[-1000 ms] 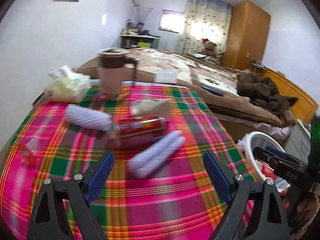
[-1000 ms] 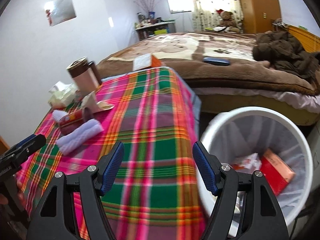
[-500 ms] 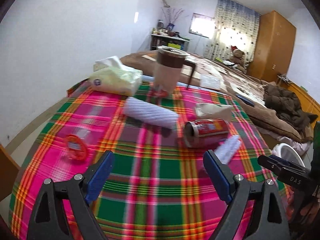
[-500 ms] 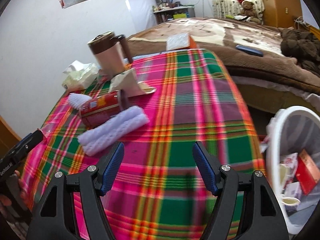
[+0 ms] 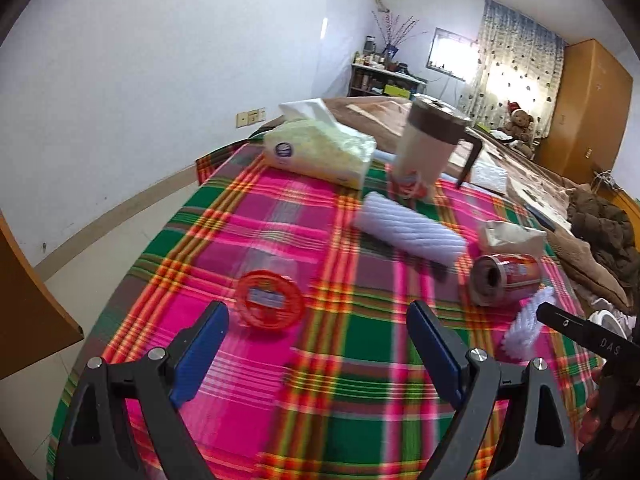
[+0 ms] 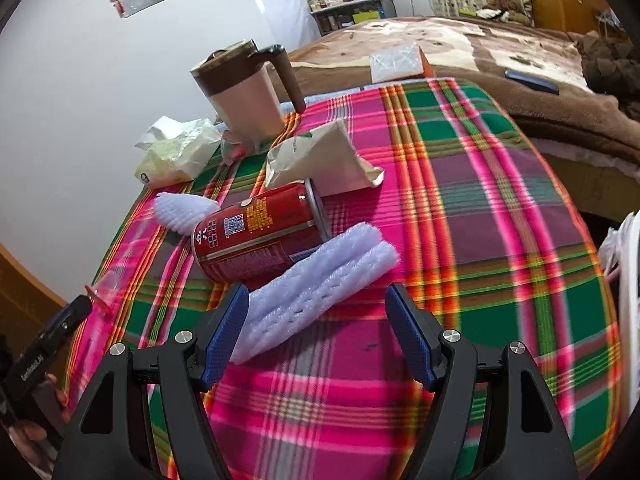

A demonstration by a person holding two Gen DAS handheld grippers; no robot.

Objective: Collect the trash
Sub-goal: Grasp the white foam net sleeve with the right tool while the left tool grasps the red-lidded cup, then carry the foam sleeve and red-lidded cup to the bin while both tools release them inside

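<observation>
My left gripper [image 5: 316,344] is wide open, nothing between the blue pads [image 5: 200,354], hovering over the plaid tablecloth [image 5: 360,408]. Just ahead at 11 o'clock of it lies a clear plastic cup with red rim [image 5: 269,298], tipped on its side, mouth toward me, not touched. At 1 o'clock a white foam sleeve [image 5: 408,232] lies flat, well apart from the pads. Red can [image 5: 505,278] on its side at 2 o'clock, open end facing left, a crumpled paper bag [image 5: 512,238] just behind it. Tissue pack [image 5: 320,152] and brown-topped mug [image 5: 428,144] at 12 o'clock, far edge of table. My right gripper [image 6: 316,338] is also spread fully, holding nothing; a second foam sleeve [image 6: 316,294] lies diagonally across the gap, its near end right by the left pad [image 6: 226,336], contact can't tell. The red can [image 6: 256,234] sits at 11 o'clock touching that sleeve, paper bag [image 6: 320,164] behind it at 12. Mug [image 6: 248,100] upright at 11 o'clock far. White bin rim [image 6: 628,320] at 3 o'clock, off the table edge. Bed with brown blanket [image 6: 520,60] beyond at 1 o'clock.
</observation>
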